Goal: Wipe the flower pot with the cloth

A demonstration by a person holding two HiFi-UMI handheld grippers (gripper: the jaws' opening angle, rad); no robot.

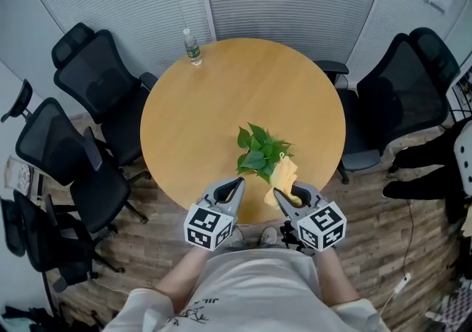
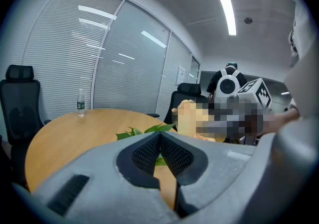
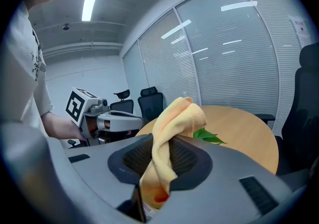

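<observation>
Black office chairs (image 1: 70, 139), several, grouped well to the left of the plant (image 1: 259, 150), off the counter (image 1: 214, 109). Clear water bottle (image 1: 192, 47), upright, at the counter's far rim, beyond and left of the plant. Counter round, light tan wood; the plant stands on its near half, green leaves spread wide and covering the flower pot from above, so the pot itself cannot be seen. Left gripper (image 1: 237, 184), grey, marker cube at its rear, just near-left of the plant, tip close to the leaves with no clear touch; fingers (image 2: 144, 154) clenched together, ribbed pads meeting, nothing between them. Cloth (image 1: 285, 174), yellow, bunched, just right of the plant beside its leaves, rising out of the right gripper (image 1: 281, 195). Right gripper of the same build, near-right of the plant; fingers (image 3: 188, 158) clamped on the cloth's twisted lower part, its upper fold standing free above them. Black office chair (image 1: 402, 94), one, well to the right of the plant, beside the counter's rim.
</observation>
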